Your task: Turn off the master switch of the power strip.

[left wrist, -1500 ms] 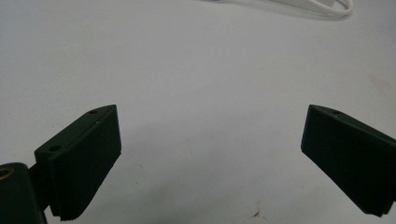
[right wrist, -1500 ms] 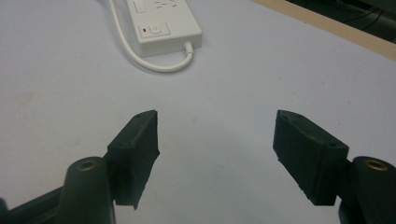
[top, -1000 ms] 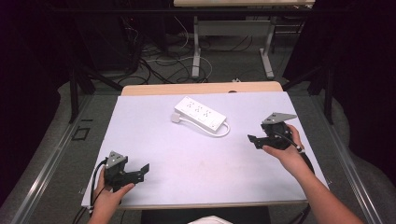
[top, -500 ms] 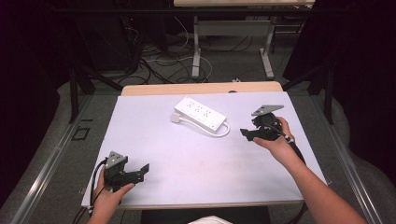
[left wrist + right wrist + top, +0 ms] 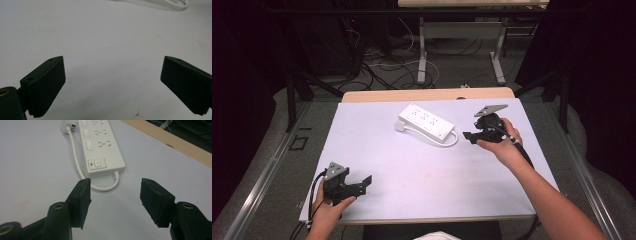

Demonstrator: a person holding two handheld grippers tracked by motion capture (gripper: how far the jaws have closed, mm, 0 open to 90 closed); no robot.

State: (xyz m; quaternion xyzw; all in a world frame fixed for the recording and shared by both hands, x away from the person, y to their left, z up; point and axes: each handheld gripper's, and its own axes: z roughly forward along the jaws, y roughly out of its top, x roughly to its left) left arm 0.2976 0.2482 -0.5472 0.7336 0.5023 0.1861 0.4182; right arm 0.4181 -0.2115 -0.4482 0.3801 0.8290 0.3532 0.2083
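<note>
Nearest, left black two-jaw gripper (image 5: 362, 186) sits w/ jaws wide apart, empty, at table's front-left. Farther, right black gripper (image 5: 113, 200) hovers jaws apart, empty, near white rectangular plastic power strip (image 5: 101, 150) mid-table. Risk: jaws snag looped white cord (image 5: 75, 157), dragging strip.

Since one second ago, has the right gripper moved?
Yes. The right gripper has moved left and away from the person, closer to the power strip, which lies where it was.
</note>
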